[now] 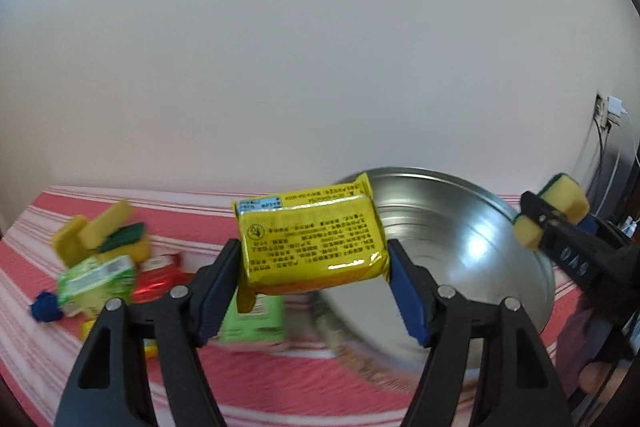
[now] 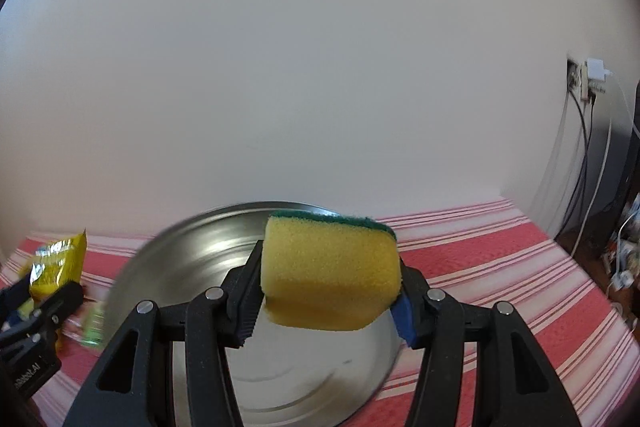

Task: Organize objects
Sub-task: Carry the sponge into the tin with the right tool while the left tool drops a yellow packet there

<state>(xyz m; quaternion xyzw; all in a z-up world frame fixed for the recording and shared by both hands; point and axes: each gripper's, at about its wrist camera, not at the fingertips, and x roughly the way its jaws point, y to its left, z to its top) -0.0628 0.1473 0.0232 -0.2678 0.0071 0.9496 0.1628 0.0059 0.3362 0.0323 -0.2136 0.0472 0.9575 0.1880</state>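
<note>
Red-striped cloth (image 2: 500,259) bears a steel basin (image 2: 192,259), sponges (image 1: 104,231) and packets (image 1: 92,279)

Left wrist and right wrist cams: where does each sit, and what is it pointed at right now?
Left wrist: on the left gripper, looking along its fingers at the yellow packet it clamps; beyond, the pile of packets and sponges; the right gripper at right.
Right wrist: on the right gripper, clamping a sponge over the steel bowl; the left gripper at left.
Shared: bowl, striped cloth, wall, both loads.
</note>
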